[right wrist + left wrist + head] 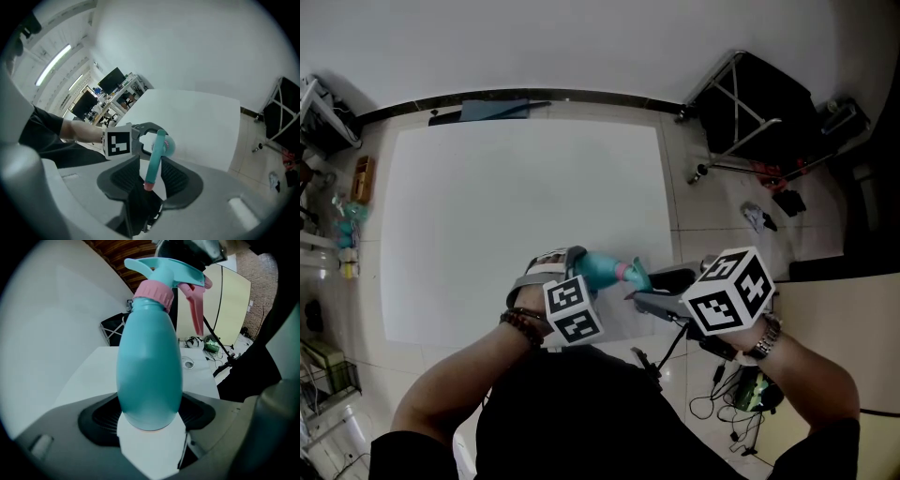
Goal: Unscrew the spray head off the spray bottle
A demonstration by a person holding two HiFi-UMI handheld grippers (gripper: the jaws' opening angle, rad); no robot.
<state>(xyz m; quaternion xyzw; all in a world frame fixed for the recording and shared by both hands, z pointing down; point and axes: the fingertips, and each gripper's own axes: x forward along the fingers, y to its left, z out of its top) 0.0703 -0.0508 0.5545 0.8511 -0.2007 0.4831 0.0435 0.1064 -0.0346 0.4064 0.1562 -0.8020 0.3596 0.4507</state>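
A white bench (487, 206) is seen filling the middle of the head view, with tiled floor (712, 216) around it. A black folding rack (759, 94) is stood on the floor at two o'clock from the bench.

Both claws are held in the air over the bench's five o'clock corner. The left claw (149, 414) is spread wide and closed on the teal body of the spray bottle (150, 366), with its pads set against the lower half on either side. In the head view the bottle is laid nearly level, its neck pointed toward three o'clock.

The right claw (151, 173) is drawn narrow about the spray head (168, 275). The head's teal top is taken edge-on between the pads, which appear to lie against both of its sides.

The spray head is still seated on the bottle, and a pink collar (154, 292) is seen at the join. A pink trigger (194, 305) is hung from the head toward five o'clock in the left gripper view. The pink nozzle tip (148, 186) is turned toward the right claw's camera.
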